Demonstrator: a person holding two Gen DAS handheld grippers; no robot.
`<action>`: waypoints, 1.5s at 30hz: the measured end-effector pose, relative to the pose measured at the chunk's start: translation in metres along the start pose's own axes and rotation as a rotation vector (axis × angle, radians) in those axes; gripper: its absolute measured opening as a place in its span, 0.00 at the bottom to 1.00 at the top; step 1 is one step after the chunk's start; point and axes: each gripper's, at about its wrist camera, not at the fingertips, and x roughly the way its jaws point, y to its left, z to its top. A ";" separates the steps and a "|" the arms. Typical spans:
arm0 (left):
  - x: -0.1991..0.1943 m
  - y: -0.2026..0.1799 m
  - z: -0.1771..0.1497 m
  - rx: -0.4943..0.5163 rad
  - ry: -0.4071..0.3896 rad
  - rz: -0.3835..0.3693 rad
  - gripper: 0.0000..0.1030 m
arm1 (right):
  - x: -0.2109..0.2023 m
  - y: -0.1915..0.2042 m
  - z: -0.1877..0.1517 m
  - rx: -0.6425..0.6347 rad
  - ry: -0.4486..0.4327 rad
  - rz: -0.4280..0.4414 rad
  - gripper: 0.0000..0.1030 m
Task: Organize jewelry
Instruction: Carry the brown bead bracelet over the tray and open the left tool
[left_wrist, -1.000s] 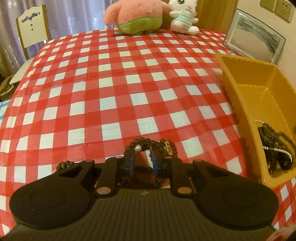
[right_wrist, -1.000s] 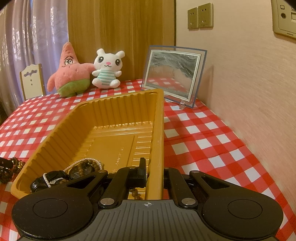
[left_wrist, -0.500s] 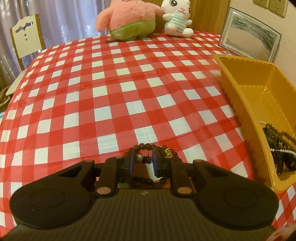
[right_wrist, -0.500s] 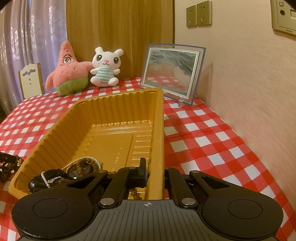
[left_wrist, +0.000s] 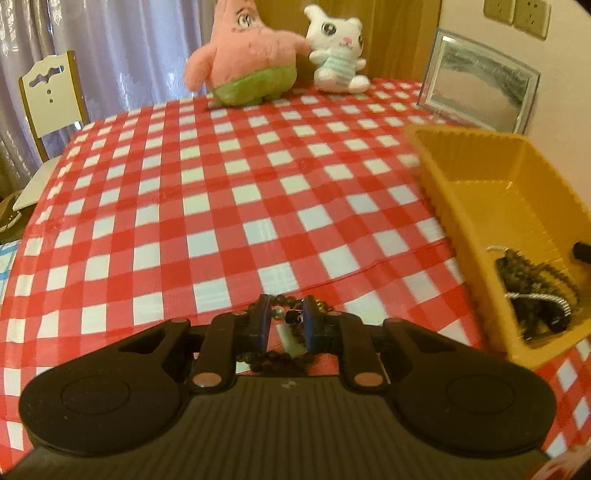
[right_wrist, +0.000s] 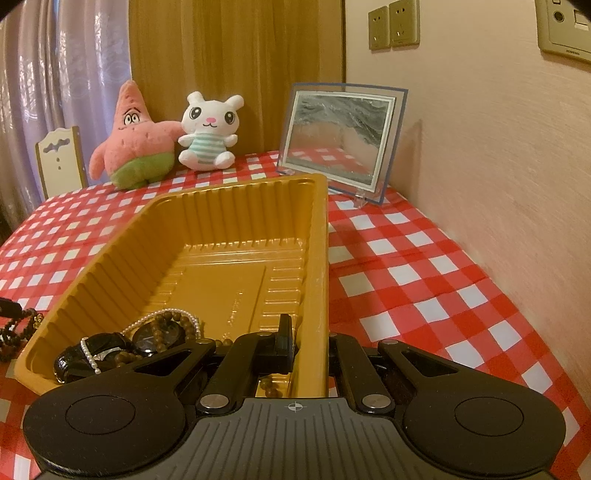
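Glossy ribbed plastic tray (right_wrist: 207, 236), smooth checked tablecloth (left_wrist: 221, 206), fuzzy plush toys (right_wrist: 136, 147).

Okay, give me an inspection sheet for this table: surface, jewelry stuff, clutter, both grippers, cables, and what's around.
Surface: red and white checked tablecloth.
Job's things: yellow tray with dark bead bracelets, a pearl strand and a black watch at its near end; one dark bead bracelet outside it.
Clutter: pink star plush, white bunny plush, framed picture.
Grippers: left gripper shut on the bead bracelet beside the tray; right gripper shut on the tray's right wall.
Cables: nothing seen.
Surroundings: white chair, curtain, wall sockets.
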 end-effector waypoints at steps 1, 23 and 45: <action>-0.005 -0.002 0.002 -0.003 -0.008 -0.006 0.15 | 0.000 0.000 0.000 -0.001 -0.001 0.000 0.04; -0.047 -0.093 0.031 0.002 -0.060 -0.362 0.15 | -0.008 0.009 0.009 -0.031 -0.023 -0.007 0.04; -0.041 -0.127 0.039 -0.062 -0.006 -0.494 0.27 | -0.013 0.012 0.008 -0.037 -0.023 -0.005 0.05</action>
